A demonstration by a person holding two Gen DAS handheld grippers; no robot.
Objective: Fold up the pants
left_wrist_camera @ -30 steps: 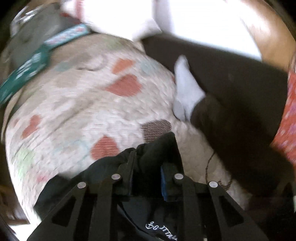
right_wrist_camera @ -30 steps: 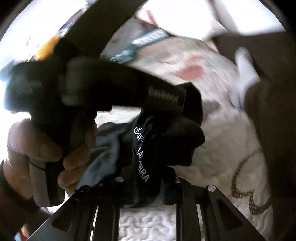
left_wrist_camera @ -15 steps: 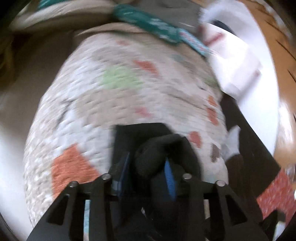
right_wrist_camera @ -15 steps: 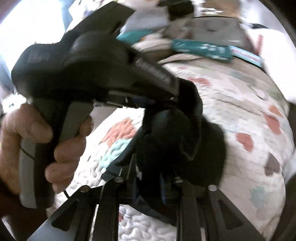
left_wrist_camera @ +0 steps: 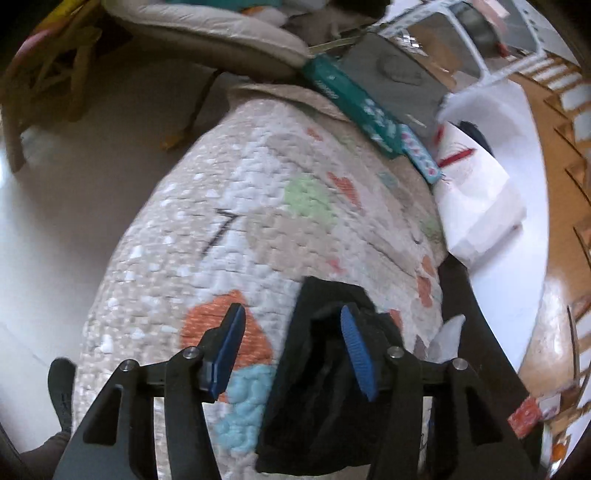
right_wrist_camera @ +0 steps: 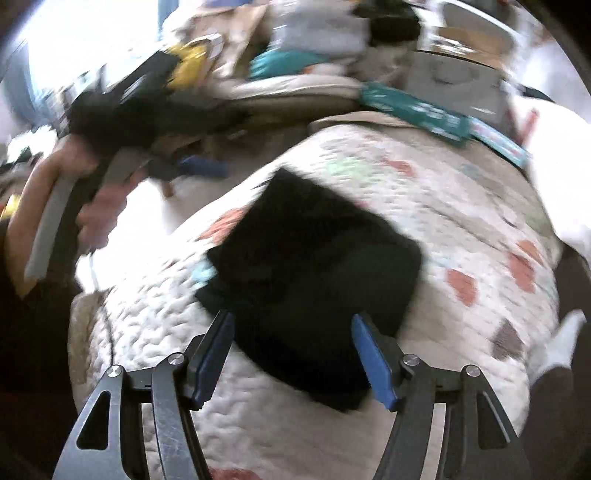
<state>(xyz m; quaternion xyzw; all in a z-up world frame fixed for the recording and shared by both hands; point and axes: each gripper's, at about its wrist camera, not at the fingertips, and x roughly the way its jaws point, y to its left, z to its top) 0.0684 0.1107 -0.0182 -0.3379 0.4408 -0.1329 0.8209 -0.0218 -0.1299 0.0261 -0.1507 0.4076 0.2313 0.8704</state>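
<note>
The black pants (right_wrist_camera: 310, 273) lie folded into a compact dark rectangle on the quilted patchwork cover (right_wrist_camera: 424, 206). In the left wrist view the pants (left_wrist_camera: 325, 387) sit low and right, under the right finger. My left gripper (left_wrist_camera: 291, 332) is open and empty, its blue pads apart over the quilt (left_wrist_camera: 229, 236) and the pants' edge. My right gripper (right_wrist_camera: 291, 332) is open and empty, hovering just above the near edge of the folded pants. The left gripper also shows, blurred and held in a hand, at the upper left of the right wrist view (right_wrist_camera: 122, 107).
A teal box (left_wrist_camera: 354, 107) and a grey case (left_wrist_camera: 395, 81) lie at the quilt's far edge. White folded cloth (left_wrist_camera: 476, 199) lies to the right, with wooden floor (left_wrist_camera: 561, 229) beyond. A cushion (left_wrist_camera: 207, 33) and clutter sit at the back. A white sock (right_wrist_camera: 557, 347) lies right.
Both grippers have opened and let go of the pants, which now lie folded on the quilt. The left gripper has drawn away to the left.
</note>
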